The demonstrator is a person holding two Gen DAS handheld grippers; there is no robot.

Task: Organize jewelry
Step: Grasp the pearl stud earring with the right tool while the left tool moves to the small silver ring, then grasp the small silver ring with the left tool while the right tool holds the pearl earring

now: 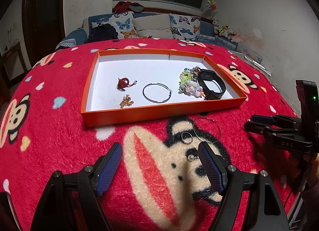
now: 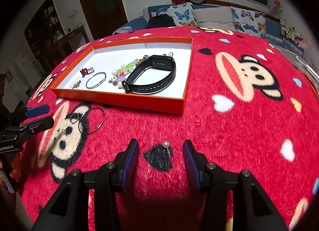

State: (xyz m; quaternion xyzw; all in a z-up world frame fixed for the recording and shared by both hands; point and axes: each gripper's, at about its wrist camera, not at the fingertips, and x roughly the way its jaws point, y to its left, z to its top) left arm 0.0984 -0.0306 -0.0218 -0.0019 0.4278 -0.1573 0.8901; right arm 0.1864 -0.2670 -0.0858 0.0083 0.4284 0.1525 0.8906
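An orange tray [image 1: 159,112] [image 2: 119,99] with a white floor holds a black watch [image 1: 212,85] [image 2: 153,77], a bead bracelet [image 1: 189,83] [image 2: 123,69], a hoop earring [image 1: 157,95] [image 2: 96,80], a red knot [image 1: 124,83] and a gold piece [image 1: 126,101]. On the red blanket in front lie a second hoop [image 1: 207,130] [image 2: 91,120], a small ring [image 1: 187,137] [image 2: 74,118] and a pearl earring [image 1: 191,157] [image 2: 63,130]. My left gripper [image 1: 160,152] [image 2: 39,116] is open, the pearl beside its right finger. Another pearl earring [image 2: 165,144] lies between the tips of my open right gripper [image 2: 161,146] [image 1: 255,122].
The blanket [image 1: 59,151] with a monkey pattern drapes over the table and falls away at the edges. Behind stand a sofa [image 1: 151,24] with butterfly cushions, a dark bag [image 1: 102,31], and plush toys [image 1: 225,30] at the far right.
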